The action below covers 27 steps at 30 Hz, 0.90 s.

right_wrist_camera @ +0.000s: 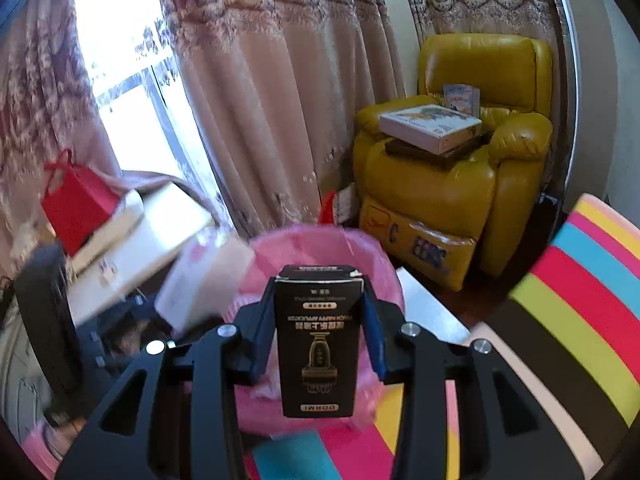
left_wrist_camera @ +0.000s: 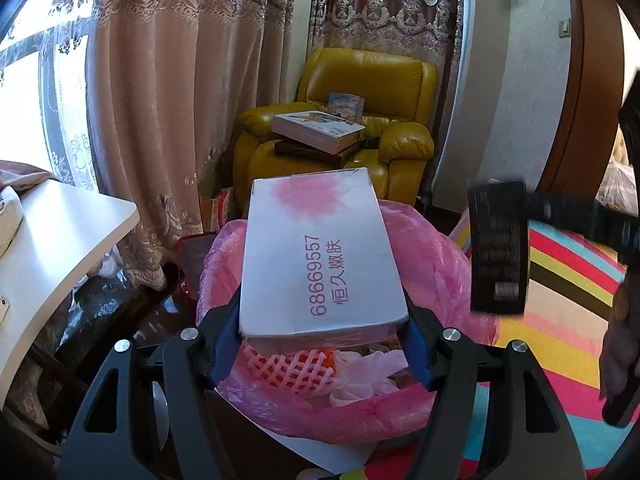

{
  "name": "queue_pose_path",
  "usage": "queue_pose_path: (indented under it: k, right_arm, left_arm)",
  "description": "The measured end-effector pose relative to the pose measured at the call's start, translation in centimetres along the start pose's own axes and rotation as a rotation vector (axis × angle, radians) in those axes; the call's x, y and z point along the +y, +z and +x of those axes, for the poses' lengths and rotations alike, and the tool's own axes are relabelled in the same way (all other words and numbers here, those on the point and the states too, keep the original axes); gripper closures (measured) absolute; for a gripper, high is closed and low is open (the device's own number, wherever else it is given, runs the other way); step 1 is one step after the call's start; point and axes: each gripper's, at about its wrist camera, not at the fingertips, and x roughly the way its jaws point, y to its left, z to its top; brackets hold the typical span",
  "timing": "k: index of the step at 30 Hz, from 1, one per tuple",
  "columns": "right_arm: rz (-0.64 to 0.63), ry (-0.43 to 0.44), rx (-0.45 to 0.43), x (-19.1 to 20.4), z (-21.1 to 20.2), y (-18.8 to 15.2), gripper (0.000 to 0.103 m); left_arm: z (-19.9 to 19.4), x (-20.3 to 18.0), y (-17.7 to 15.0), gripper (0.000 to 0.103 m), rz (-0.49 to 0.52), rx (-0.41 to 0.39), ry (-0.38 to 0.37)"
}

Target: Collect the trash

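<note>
Holding a white box (left_wrist_camera: 320, 256) with a pink blotch and pink printed digits, the left gripper (left_wrist_camera: 322, 344) has its blue-padded fingers (left_wrist_camera: 226, 340) pressed against the box's two long sides near its near end. Jaws stand about half open, set by the width of the box. The box hangs flat directly over the bin lined with a pink bag (left_wrist_camera: 436, 264). Inside the bag lie a piece of pink foam netting (left_wrist_camera: 292, 368) and crumpled white tissue (left_wrist_camera: 360, 376).

The right gripper (right_wrist_camera: 318, 336) is clamped on a narrow black box (right_wrist_camera: 318, 340) with gold print, the blue pads on its left and right faces, jaws set fairly close. That box stands upright between the fingers, in front of the pink-lined bin (right_wrist_camera: 320, 244) and just on the near side of it. In the left wrist view the same black box (left_wrist_camera: 498, 248) appears blurred to the right of the bin, over a striped mat (left_wrist_camera: 560, 264).

In the right wrist view the white box (right_wrist_camera: 204, 280) shows blurred at the bin's left rim.

Surroundings: a yellow armchair (left_wrist_camera: 360, 80) at the far side, with flat boxes (left_wrist_camera: 316, 128) stacked on its seat; patterned curtains (left_wrist_camera: 180, 100) behind; a white table edge (left_wrist_camera: 68, 232) at left; a red gift bag (right_wrist_camera: 76, 208) on cartons at left in the right wrist view.
</note>
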Motion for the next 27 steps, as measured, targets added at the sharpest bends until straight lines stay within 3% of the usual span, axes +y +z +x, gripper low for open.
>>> queue_pose_path:
  k: [1, 2, 3, 4, 8, 12, 16, 22, 27]
  right_arm:
    - [0.011, 0.015, -0.012, 0.0, 0.2, 0.5, 0.062]
    - [0.019, 0.03, -0.019, -0.1, 0.2, 0.7, 0.054]
    - [0.035, 0.036, -0.035, -0.2, 0.1, 1.1, 0.03]
    - [0.038, 0.029, -0.045, -0.3, 0.0, 1.2, 0.023]
    - [0.017, 0.015, -0.058, -0.6, -1.7, 0.7, 0.023]
    - [-0.027, -0.032, -0.056, -0.8, -4.3, -1.0, 0.023]
    - [-0.074, -0.098, -0.057, -0.7, -7.3, -3.7, 0.021]
    - [-0.162, -0.186, -0.155, 1.4, -13.2, -7.8, 0.004]
    - [-0.168, -0.185, -0.222, 2.4, -16.5, -10.0, 0.004]
  left_arm:
    - [0.1, 0.0, -0.1, 0.039, 0.001, 0.003, 0.001]
    - [0.2, -0.1, -0.2, 0.038, 0.001, 0.006, 0.001]
    - [0.4, -0.1, -0.1, 0.038, 0.0, 0.007, 0.002]
    - [0.4, 0.0, -0.1, 0.038, -0.003, 0.004, 0.009]
    - [-0.7, 0.2, -0.3, 0.02, -0.01, -0.058, 0.045]
    - [-3.0, 0.4, -0.9, 0.012, 0.002, -0.121, 0.104]
    - [-6.0, 0.0, -1.9, 0.009, 0.015, -0.164, 0.125]
    - [-11.1, -2.3, -2.3, 0.008, 0.089, -0.216, 0.17]
    - [-15.9, -4.4, -4.1, 0.006, 0.118, -0.288, 0.149]
